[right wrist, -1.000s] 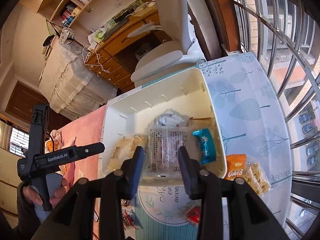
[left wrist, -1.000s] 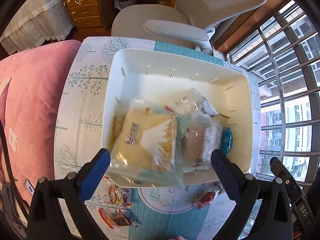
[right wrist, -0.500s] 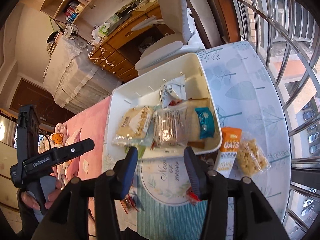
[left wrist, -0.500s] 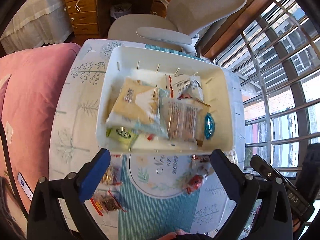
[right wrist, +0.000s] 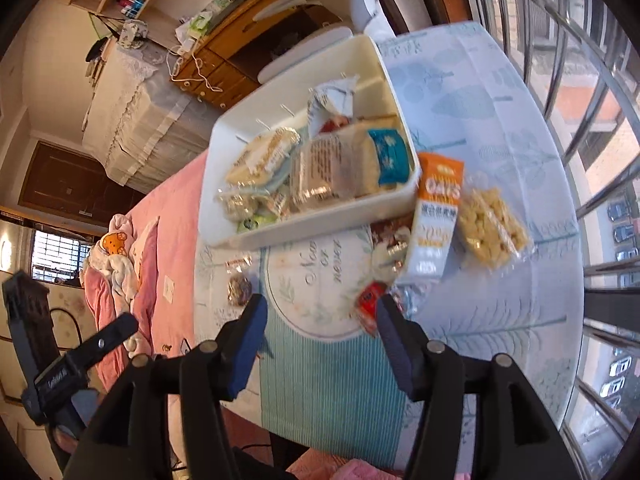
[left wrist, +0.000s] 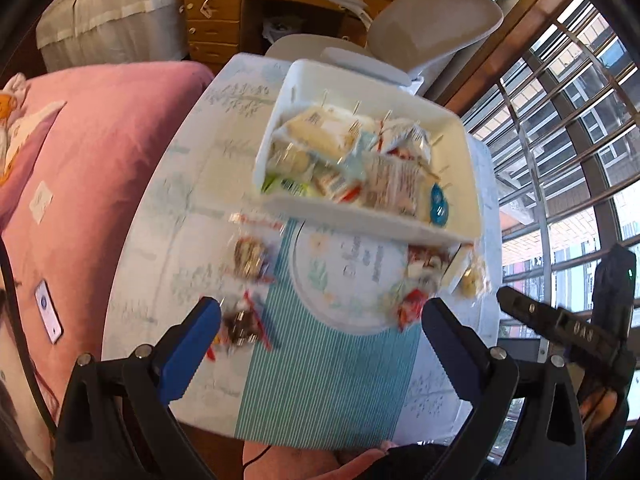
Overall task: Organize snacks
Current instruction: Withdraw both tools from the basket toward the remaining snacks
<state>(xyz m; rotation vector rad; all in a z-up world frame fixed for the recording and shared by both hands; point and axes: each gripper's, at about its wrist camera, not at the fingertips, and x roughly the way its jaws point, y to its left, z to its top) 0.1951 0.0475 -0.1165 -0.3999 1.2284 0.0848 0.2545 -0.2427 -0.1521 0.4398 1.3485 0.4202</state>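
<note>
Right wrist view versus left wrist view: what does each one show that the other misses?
Only the right wrist view shows the orange oats box readably, leaning on the bin, with the clear bag of puffs beside it. Only the left wrist view shows the dark wrapped candies near its left jaw, blurred. Both show the white bin full of snacks, the red candy on the table, and empty jaws: the left gripper is wide open and the right gripper is opening.
</note>
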